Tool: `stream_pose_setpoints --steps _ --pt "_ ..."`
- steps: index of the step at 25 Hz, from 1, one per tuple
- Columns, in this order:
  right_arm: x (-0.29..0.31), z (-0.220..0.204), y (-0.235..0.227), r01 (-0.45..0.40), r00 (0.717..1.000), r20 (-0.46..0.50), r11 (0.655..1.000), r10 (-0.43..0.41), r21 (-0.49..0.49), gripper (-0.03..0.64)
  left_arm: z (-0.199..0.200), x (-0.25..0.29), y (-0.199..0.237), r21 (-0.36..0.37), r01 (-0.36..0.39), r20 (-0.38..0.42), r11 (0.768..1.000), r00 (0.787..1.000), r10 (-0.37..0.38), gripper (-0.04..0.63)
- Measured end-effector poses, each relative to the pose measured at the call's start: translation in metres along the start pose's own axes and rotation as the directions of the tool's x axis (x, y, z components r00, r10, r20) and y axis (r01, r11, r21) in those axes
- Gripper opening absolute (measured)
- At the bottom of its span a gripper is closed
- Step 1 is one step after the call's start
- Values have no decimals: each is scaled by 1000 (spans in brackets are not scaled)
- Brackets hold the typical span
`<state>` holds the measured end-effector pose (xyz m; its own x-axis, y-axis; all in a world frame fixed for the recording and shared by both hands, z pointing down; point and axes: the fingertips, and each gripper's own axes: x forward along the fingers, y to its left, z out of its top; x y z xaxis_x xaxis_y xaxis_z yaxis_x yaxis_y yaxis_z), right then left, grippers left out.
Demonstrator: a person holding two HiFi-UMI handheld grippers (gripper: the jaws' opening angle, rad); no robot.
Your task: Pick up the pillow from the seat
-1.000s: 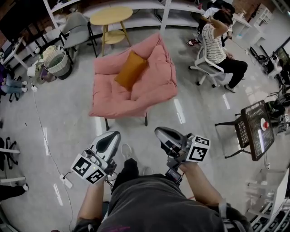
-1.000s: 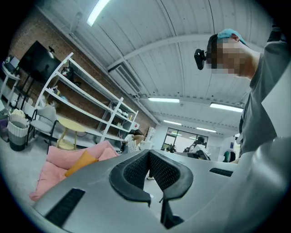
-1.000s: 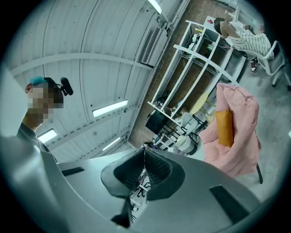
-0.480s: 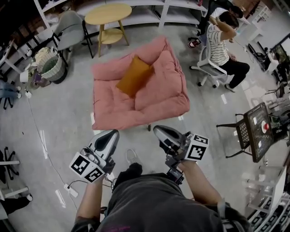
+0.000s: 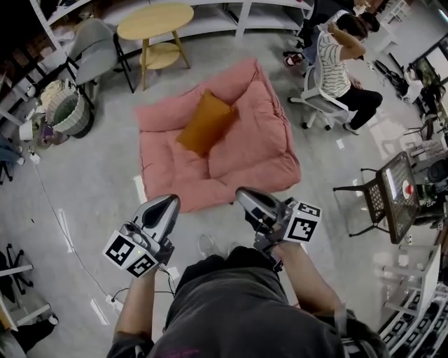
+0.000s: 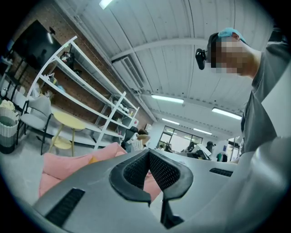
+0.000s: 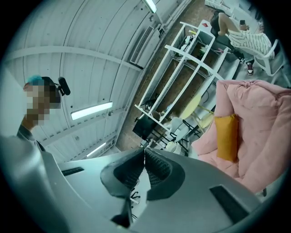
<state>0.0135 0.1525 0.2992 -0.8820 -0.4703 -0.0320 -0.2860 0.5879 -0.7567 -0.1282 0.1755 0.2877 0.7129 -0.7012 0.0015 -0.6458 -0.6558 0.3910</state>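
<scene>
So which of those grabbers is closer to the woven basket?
Left. The basket lies ahead and to the left of the left gripper; the right gripper is held beside it, further right, so farther from the basket.

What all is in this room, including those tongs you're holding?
Pink padded lounge seat: one, pink, mid-floor.
Orange square pillow: one, orange, on the seat.
Round wooden side table: one, pale yellow, behind the seat.
Grey chair: one, grey, left of the table.
Woven basket: one, pale, far left.
Person in striped shirt: one, seated on white office chair, upper right.
Left tongs: one, grey, shut, empty, short of the seat.
Right tongs: one, grey, shut, empty, beside the left tongs.
</scene>
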Motion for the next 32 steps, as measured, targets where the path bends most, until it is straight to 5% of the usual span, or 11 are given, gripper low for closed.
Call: stream_pose_setpoints --steps 17,32 --pt "66 48 -88 24 1000 -1 1000 -24 20 15 1 64 92 -31 -13 -42 999 999 12 11" --pt "124 81 -254 154 979 -132 988 -154 -12 17 -26 184 216 -35 -119 -166 992 980 112 11"
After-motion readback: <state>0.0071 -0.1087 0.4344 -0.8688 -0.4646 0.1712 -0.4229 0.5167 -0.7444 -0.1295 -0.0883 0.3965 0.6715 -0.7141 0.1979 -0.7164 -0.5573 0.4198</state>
